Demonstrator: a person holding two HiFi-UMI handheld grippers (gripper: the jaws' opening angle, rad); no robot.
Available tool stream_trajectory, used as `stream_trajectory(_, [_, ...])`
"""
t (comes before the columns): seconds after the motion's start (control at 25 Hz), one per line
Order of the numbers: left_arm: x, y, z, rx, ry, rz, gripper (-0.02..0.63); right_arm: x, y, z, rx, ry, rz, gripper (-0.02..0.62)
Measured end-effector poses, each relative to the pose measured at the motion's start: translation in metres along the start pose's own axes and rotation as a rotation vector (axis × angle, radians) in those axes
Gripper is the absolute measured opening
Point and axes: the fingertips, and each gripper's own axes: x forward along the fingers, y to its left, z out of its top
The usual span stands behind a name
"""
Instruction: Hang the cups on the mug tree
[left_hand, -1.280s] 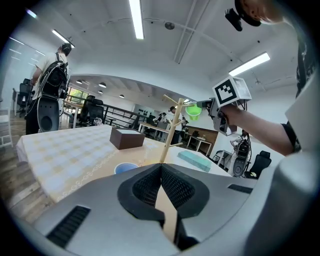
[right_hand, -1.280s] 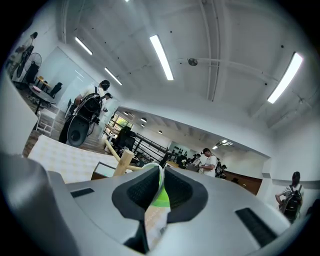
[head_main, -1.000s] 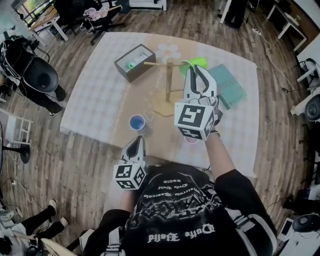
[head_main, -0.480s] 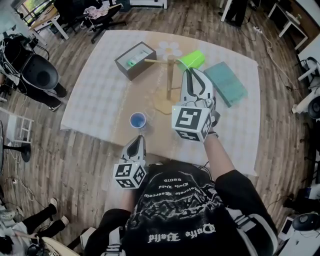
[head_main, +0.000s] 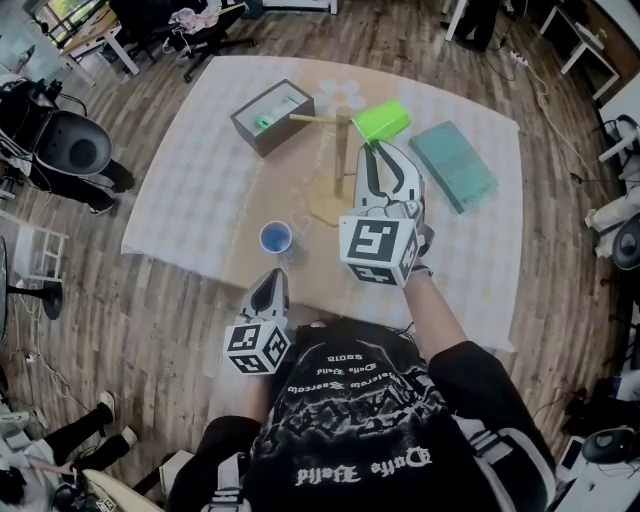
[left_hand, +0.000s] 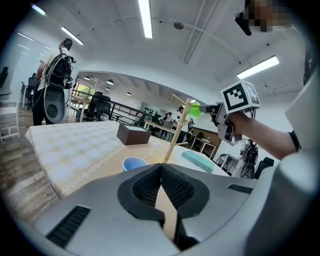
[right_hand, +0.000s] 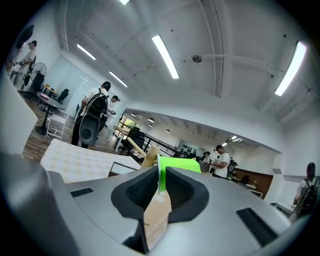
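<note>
The right gripper (head_main: 380, 150), jaws just loosening, pinches the green plastic cup (head_main: 381, 120) atop the wooden mug tree (head_main: 340, 160) near the table's (head_main: 200, 170) far edge. Release only once a peg carries it. The left gripper (head_main: 272, 285) is closed and empty.

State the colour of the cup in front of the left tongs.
Blue cup; head view best.

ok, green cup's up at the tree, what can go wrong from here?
1. The right hand-held gripper has just been opening on the green cup, its handle between the jaws. Whether the handle sits on a peg of the mug tree isn't clear; if not, the cup likely drops.
2. Pulling back could snag the handle and tip the tree.
</note>
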Motion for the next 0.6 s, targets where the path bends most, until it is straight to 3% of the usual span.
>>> stream_trajectory(0.4, [0.005,0.015,-0.002,-0.020,0.014,0.081,0.020,-0.007,0.028,-0.021,0.125,0.037,0.187,0.078])
stream_trajectory(0.6, [0.014,0.043,0.007,-0.065,0.013,0.177,0.020,-0.022,0.026,-0.039,0.076,0.037,0.187,0.009])
